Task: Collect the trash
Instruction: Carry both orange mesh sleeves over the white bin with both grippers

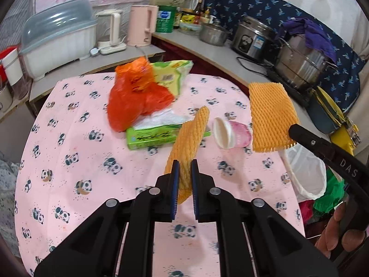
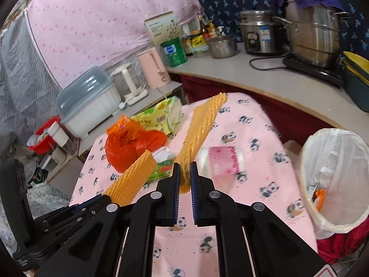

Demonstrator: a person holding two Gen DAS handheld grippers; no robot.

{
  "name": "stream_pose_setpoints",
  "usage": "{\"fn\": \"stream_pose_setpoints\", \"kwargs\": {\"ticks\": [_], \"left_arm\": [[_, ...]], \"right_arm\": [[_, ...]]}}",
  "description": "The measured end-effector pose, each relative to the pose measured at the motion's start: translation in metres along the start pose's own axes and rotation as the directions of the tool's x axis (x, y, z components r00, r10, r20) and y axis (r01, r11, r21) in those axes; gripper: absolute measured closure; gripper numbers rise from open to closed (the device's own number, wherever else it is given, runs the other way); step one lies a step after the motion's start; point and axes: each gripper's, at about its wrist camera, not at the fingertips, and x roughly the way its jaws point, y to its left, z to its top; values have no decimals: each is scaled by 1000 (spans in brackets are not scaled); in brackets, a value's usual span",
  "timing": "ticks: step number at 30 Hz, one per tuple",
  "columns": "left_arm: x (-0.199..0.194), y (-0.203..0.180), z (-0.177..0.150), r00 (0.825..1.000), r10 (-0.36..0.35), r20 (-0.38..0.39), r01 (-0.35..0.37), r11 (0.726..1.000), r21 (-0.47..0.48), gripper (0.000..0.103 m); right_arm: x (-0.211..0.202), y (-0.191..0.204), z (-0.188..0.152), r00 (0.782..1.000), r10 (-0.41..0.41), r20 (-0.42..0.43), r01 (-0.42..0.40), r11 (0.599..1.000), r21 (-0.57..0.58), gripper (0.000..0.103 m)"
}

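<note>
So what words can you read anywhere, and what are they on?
"DAS": white letters on the right gripper, seen from the left camera.
Green tissue box: print too blurred.
Yellow-green pack: Chinese print and barcode label, too blurred.
Pink cup: marks unreadable.
White carton: lettering too small.
Green tin: blue logo, unreadable.
Rice cooker: sticker too small.

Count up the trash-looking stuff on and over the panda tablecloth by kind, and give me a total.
Orange foam fruit nets: 2, one in the left gripper at, one in the right gripper at
Paper cup: 1
Orange plastic bag: 1
Total: 4
</note>
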Motion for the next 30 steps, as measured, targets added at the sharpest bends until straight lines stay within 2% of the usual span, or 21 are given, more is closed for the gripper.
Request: {"fn": "stream_pose_setpoints", "kwargs": {"ticks": [6, 14, 23, 30], "left_arm": [[-7, -41, 8, 998, -51, 19, 50, 997, 55, 93], [-7, -94, 14, 991, -133, 17, 130, 985, 117, 93], [2, -157, 15, 977, -212, -14, 211, 958, 192, 93], [12, -199, 10, 965, -257, -42, 259, 933, 250, 93]], "right_arm": [[-36, -35, 6, 996, -52, 68, 49, 998, 46, 94], [-70, -101, 4, 984, -143, 105, 128, 982, 142, 94], [-88, -179, -8, 962, -257, 96, 228, 943, 243, 94], [-79, -225, -21, 953, -298, 52, 270, 915, 299, 94]]}}
